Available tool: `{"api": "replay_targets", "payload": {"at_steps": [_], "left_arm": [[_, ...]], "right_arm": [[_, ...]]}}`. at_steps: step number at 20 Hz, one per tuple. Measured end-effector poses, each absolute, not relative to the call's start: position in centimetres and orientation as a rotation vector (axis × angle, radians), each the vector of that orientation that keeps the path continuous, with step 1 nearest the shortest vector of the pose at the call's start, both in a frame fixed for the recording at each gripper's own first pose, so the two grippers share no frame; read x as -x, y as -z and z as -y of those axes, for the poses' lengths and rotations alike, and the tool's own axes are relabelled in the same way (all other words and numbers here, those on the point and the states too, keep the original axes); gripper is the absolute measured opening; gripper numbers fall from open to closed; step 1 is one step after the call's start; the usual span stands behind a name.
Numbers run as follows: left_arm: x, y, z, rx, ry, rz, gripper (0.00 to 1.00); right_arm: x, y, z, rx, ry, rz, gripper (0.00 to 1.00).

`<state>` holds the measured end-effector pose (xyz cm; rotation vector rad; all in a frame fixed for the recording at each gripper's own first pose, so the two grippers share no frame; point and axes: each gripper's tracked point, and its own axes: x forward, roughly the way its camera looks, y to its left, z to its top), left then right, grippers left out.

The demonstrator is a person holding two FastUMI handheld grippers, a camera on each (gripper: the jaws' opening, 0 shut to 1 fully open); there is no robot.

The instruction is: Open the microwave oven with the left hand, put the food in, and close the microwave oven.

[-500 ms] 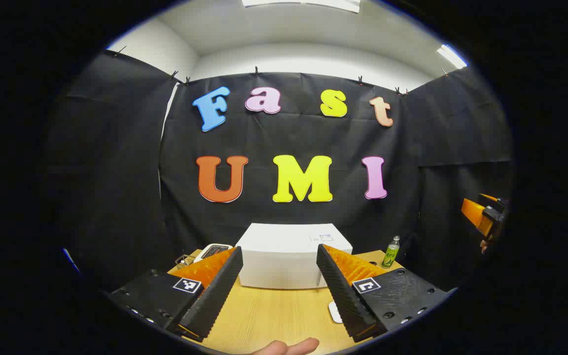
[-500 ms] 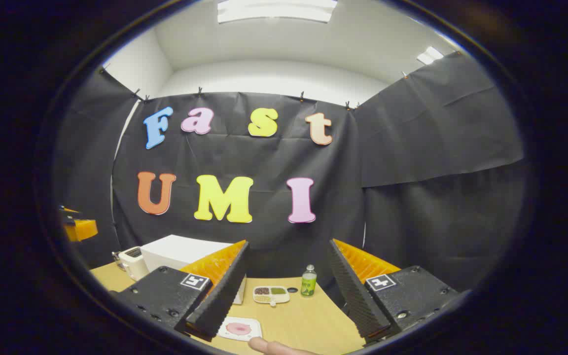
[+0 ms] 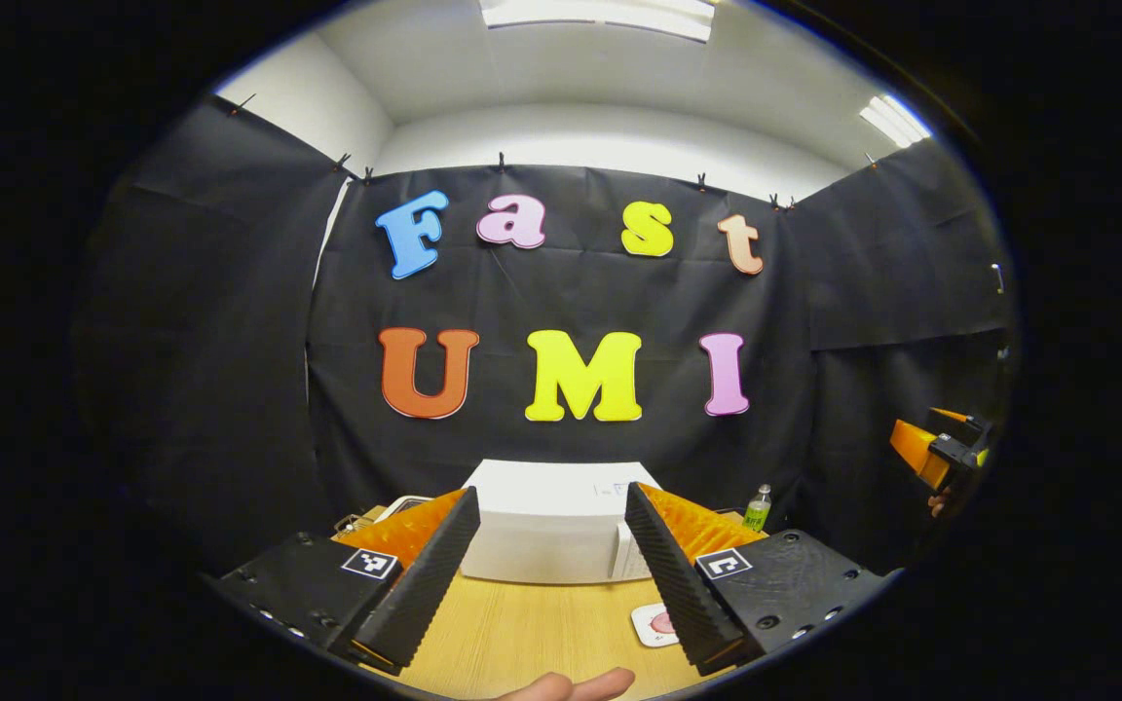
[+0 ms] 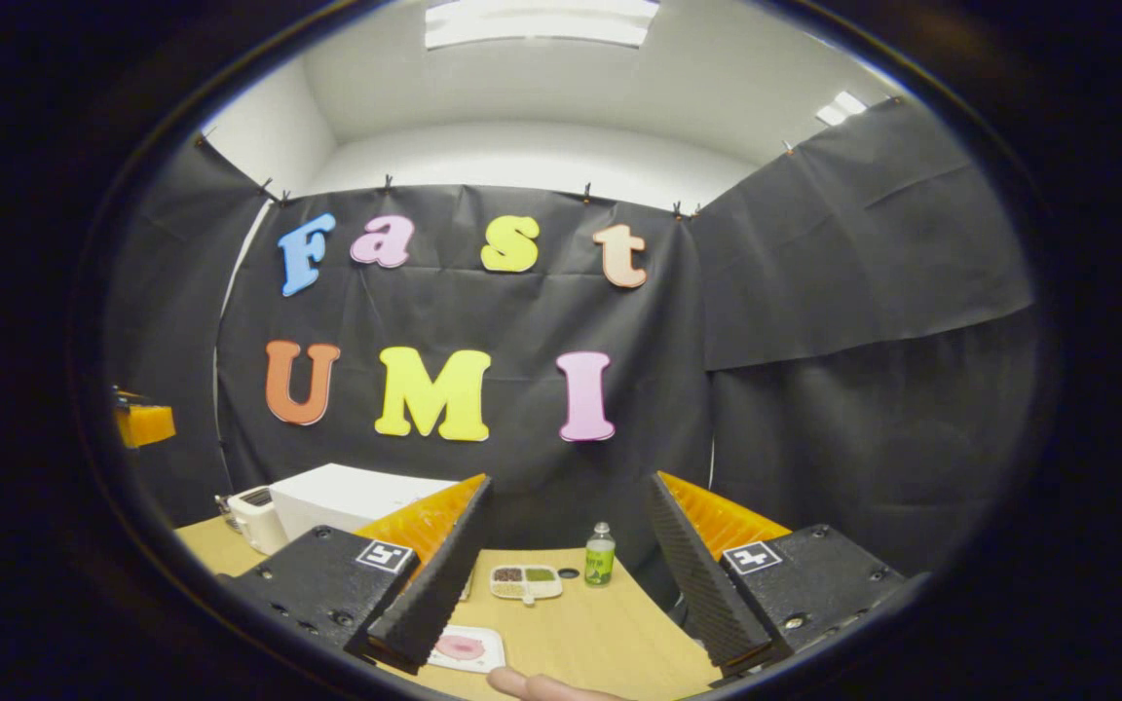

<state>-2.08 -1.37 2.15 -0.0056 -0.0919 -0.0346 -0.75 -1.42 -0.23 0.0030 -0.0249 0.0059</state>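
Note:
A white microwave oven (image 3: pixel 556 521) stands shut at the back of the wooden table (image 3: pixel 522 633), straight ahead of my left gripper (image 3: pixel 551 570), whose fingers are open and empty. In the right gripper view the microwave oven (image 4: pixel 352 497) is at the left, partly behind my left finger. A white plate with pink food (image 4: pixel 464 647) lies on the table just in front of my open right gripper (image 4: pixel 566 574). That plate (image 3: pixel 654 623) peeks out beside a finger in the left gripper view. The other gripper (image 3: pixel 936 453) hangs far off at the right.
A white toaster (image 4: pixel 257 516) stands left of the microwave. A compartment tray with food (image 4: pixel 525 581) and a green bottle (image 4: pixel 600 557) sit near the table's back right. A fingertip (image 3: pixel 571 686) shows at the bottom edge. Black cloth walls enclose the table.
Both gripper views have shifted slightly; in the left gripper view the microwave sits a little lower and the plate shows more. Both grippers remain open.

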Motion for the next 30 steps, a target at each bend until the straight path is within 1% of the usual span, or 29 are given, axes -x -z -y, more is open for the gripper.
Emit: {"api": "replay_targets", "payload": {"at_steps": [4,5,6,8,9,10,12,13,14,15,16,18,19,20,22,24,27,30], "left_arm": [[2.9,-2.0,1.3,-0.002,0.04,0.107,0.95],[3.1,-2.2,1.3,0.001,0.041,0.111,0.95],[3.1,-2.2,1.1,-0.001,0.04,0.111,0.95],[3.0,-2.0,0.8,-0.002,0.035,0.111,0.84],[3.0,-1.8,0.8,0.001,0.036,0.107,0.95],[2.7,-1.6,0.9,0.005,0.041,0.101,0.88],[2.2,-1.0,1.4,0.001,0.06,0.082,0.95],[1.8,-1.1,1.6,-0.006,0.064,0.085,0.84],[1.4,-1.0,1.5,-0.016,0.056,0.088,0.95],[0.9,-0.9,1.3,-0.021,0.042,0.09,0.95],[0.2,-0.6,1.5,-0.018,0.037,0.092,0.95],[-0.9,-0.3,2.4,0.002,0.054,0.086,0.95],[-1.7,-0.2,2.6,0.009,0.055,0.087,0.95],[-2.6,-0.1,2.5,0.011,0.045,0.095,0.95],[-4.6,0.6,2.7,0.006,0.021,0.107,0.95],[-6.6,2.0,4.0,0.029,0.042,0.095,0.95],[-9.6,4.9,6.0,0.078,0.105,0.042,0.95],[-13.2,8.1,6.4,0.074,0.1,-0.008,0.95]], "right_arm": [[1.5,-0.9,0.4,0.016,-0.024,0.055,0.96],[1.9,-0.9,-0.1,0.013,-0.034,0.057,1.0],[2.2,-1.1,-0.4,0.007,-0.041,0.058,1.0],[2.6,-1.2,-1.0,-0.001,-0.053,0.061,1.0],[2.7,-1.3,-1.2,-0.005,-0.056,0.063,1.0],[2.8,-1.3,-1.4,-0.005,-0.062,0.065,1.0],[2.7,-1.4,-1.7,-0.002,-0.063,0.069,1.0],[2.7,-1.5,-1.8,-0.002,-0.064,0.075,0.96],[2.8,-1.6,-1.9,-0.002,-0.062,0.08,0.96],[2.7,-1.5,-1.8,-0.001,-0.061,0.085,0.96],[2.7,-1.5,-1.8,0.002,-0.063,0.088,1.0],[2.7,-1.1,-1.8,0.001,-0.066,0.085,1.0],[2.6,-1.0,-1.6,-0.001,-0.065,0.086,0.96],[2.6,-1.1,-1.4,0.0,-0.06,0.089,1.0],[2.6,-1.2,-1.2,0.002,-0.055,0.099,1.0],[2.4,-1.0,-1.0,0.002,-0.055,0.102,1.0],[2.3,-0.7,-0.9,0.005,-0.058,0.102,1.0],[1.7,-0.1,-0.8,-0.002,-0.062,0.098,1.0]]}}
